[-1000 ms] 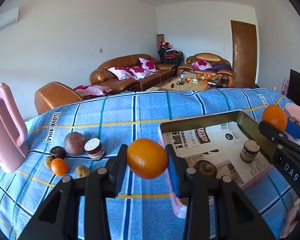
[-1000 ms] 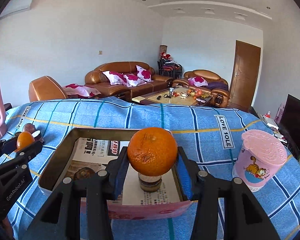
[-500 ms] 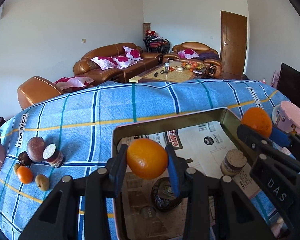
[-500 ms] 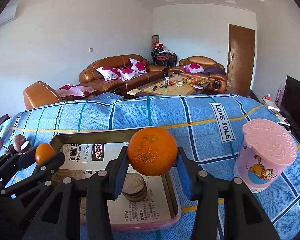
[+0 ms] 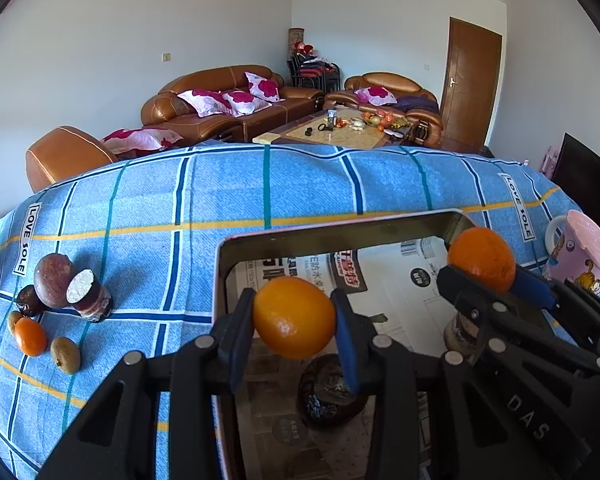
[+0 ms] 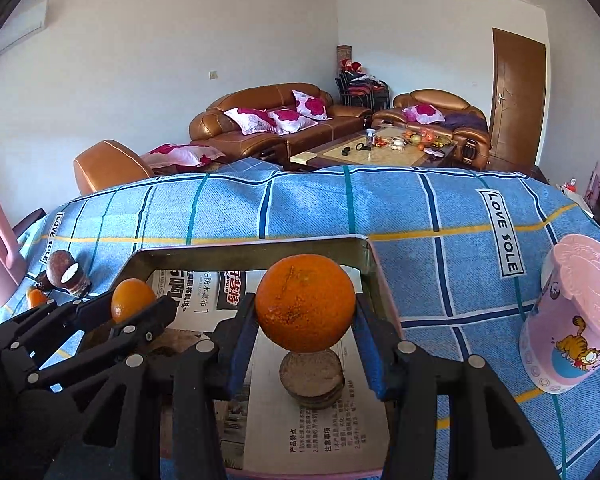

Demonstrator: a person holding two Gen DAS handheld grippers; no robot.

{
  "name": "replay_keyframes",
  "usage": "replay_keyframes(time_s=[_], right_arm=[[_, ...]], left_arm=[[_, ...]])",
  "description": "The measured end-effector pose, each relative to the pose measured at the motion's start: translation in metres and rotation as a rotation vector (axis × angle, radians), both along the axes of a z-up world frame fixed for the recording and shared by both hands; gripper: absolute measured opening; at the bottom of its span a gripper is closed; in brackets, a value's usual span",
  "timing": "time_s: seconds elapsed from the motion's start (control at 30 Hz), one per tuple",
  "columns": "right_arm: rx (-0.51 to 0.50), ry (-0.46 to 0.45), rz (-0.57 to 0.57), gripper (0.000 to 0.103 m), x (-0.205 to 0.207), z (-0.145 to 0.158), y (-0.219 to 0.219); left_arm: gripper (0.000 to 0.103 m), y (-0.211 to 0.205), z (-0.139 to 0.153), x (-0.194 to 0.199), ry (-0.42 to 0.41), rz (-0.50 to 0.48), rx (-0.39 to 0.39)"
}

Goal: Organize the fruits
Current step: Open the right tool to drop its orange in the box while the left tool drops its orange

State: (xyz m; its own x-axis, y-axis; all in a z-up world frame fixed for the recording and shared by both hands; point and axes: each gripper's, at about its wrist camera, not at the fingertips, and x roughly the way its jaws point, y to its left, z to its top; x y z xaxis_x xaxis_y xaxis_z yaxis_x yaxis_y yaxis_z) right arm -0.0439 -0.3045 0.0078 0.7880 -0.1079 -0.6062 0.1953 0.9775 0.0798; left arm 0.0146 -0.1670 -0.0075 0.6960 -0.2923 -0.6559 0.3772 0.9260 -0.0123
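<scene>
your left gripper [image 5: 294, 320] clamps a smooth round orange [image 5: 294, 317] above the near-left part of the metal tray lined with newspaper [image 5: 332, 240]. your right gripper [image 6: 305, 322] clamps a larger, rough-skinned orange [image 6: 305, 303] above a brown cut-topped fruit [image 6: 312, 378] in the tray's right half. a dark wrinkled fruit [image 5: 330, 394] lies beneath the left gripper. loose fruits [image 5: 56, 304] sit left on the blue checked cloth [image 5: 220, 192]; a pink cartoon mug [image 6: 568, 316] stands right.

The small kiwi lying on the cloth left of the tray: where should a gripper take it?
Grip the kiwi across its narrow middle, coming from above. It lies on its side, long axis roughly upright in the left view; the small orange sits close, so place fingers carefully.
</scene>
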Motion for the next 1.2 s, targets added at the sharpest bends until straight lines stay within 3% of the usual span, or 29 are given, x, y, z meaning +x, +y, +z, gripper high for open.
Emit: replay_keyframes(time_s=[0.13, 0.27, 0.5, 0.53, 0.57, 0.63, 0.7, 0.8, 1.03, 1.2], right_arm=[[0.076, 0.040, 0.018, 0.049, 0.005, -0.007, -0.008], [0.083, 0.030, 0.021, 0.050, 0.002, -0.006, -0.007], [0.121, -0.058, 0.007, 0.060, -0.012, 0.001, -0.013], [0.119, -0.076, -0.004, 0.066, -0.016, 0.003, -0.013], [0.113, -0.095, -0.017, 0.069, -0.019, 0.005, -0.014], [0.092, -0.133, -0.042, 0.074, -0.024, 0.009, -0.014], [0.060, -0.164, -0.077, 0.074, -0.029, 0.014, -0.015], [0.042, -0.194, -0.114, 0.075, -0.033, 0.016, -0.019], [-0.007, -0.288, -0.143, 0.075, -0.048, 0.024, -0.017], [-0.058, -0.314, -0.141, 0.075, -0.053, 0.028, -0.009]], left_arm=[[0.039, 0.000, 0.000, 0.000, -0.002, -0.003, -0.007], [0.039, 0.002, 0.000, 0.000, 0.001, -0.006, -0.014], [0.043, 0.004, 0.002, -0.004, -0.005, -0.007, -0.018], [0.047, 0.005, 0.003, -0.006, -0.016, -0.005, -0.018], [0.060, 0.005, 0.004, -0.008, -0.029, -0.002, -0.017], [0.075, 0.005, 0.008, -0.015, -0.057, -0.026, -0.029], [0.103, 0.004, 0.010, -0.023, -0.093, -0.020, -0.012], [0.103, 0.006, 0.016, -0.032, -0.144, -0.012, -0.013], [0.103, 0.019, 0.021, -0.036, -0.169, 0.029, -0.035], [0.103, 0.031, 0.025, -0.040, -0.256, 0.110, 0.023]])
